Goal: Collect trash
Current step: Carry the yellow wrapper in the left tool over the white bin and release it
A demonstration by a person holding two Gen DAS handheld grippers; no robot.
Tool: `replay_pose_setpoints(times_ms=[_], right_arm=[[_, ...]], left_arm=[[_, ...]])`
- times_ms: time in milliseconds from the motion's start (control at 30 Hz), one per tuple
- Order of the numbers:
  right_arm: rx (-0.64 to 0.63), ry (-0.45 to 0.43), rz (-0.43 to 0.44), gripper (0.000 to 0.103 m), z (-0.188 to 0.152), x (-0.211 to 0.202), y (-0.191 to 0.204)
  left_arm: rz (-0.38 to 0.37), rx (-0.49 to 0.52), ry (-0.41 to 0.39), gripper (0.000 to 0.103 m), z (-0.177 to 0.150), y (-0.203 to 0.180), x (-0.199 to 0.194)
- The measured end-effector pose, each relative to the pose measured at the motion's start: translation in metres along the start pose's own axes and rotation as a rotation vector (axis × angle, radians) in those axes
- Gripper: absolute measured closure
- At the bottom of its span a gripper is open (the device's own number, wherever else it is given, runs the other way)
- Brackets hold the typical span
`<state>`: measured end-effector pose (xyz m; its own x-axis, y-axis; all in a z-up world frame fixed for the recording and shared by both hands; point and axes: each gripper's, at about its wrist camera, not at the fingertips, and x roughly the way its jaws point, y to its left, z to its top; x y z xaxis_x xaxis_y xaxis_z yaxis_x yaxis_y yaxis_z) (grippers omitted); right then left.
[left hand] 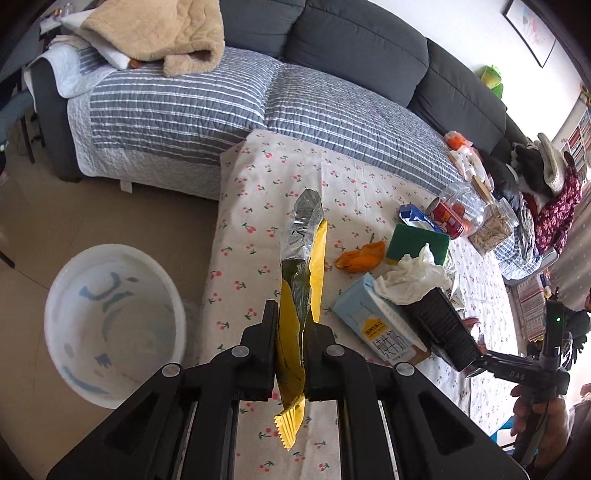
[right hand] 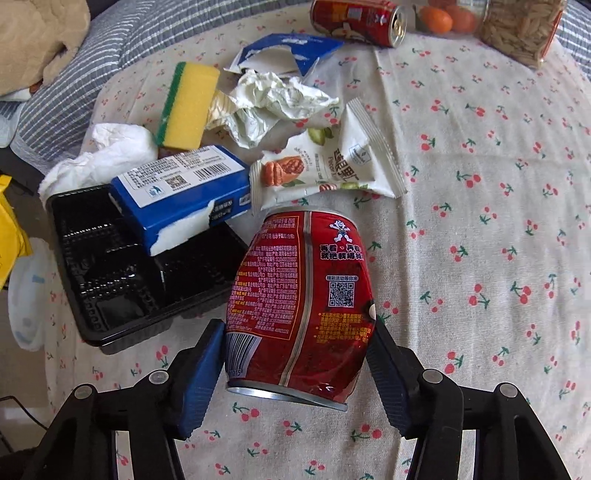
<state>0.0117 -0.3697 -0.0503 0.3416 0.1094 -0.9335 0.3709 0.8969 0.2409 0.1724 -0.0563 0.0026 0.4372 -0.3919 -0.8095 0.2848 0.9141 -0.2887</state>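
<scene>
Left tool [left hand: 291, 321]: jaws closed together on a yellow snack wrapper [left hand: 301, 280], which stands upright between them, its torn silver-lined top above and its serrated end hanging below. The wrapper is held above the near edge of the desk [left hand: 258, 177], which carries a cherry-print cloth. A white bin [left hand: 110, 328] stands on the floor just to the left of the desk.

Right tool [right hand: 297, 354]: blue-padded jaws clamped on the sides of a red drink can [right hand: 303, 306], dented, its base rim toward the camera. Whether the can is lifted clear of the cloth cannot be told.

Remaining litter on the desk, right wrist view: a black plastic tray [right hand: 110, 280] to the left of the can; a blue tissue pack [right hand: 184, 192] resting on the tray's far edge; a white nut packet [right hand: 325, 162] just beyond the can; crumpled paper [right hand: 273, 103]; a white tissue wad [right hand: 107, 155]; a yellow-green sponge [right hand: 186, 107]; a torn blue carton [right hand: 291, 51]; a second red can [right hand: 358, 20] lying on its side at the far edge, beside a jar of seeds [right hand: 521, 27].

A sofa [left hand: 351, 48] with striped bedding lies behind the desk.
</scene>
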Motion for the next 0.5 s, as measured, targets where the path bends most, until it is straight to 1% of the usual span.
replay_pose_setpoints(times_ms=[167,267,500], right_arm=[[-0.017,-0.081,0.021,0.038,-0.002,-0.027,0.012],[-0.028,-0.115,0.051,0.038,-0.005,-0.041,0.02],[-0.086,-0.162,0.12,0.038,-0.005,-0.051,0.067]], left_arm=[[0.05,-0.029,-0.007,0.092,-0.01,0.036,-0.012],[0.083,-0.057,-0.013,0.092,-0.016,0.061,-0.019],[0.145,-0.13,-0.015,0.092,-0.027,0.114,-0.025]])
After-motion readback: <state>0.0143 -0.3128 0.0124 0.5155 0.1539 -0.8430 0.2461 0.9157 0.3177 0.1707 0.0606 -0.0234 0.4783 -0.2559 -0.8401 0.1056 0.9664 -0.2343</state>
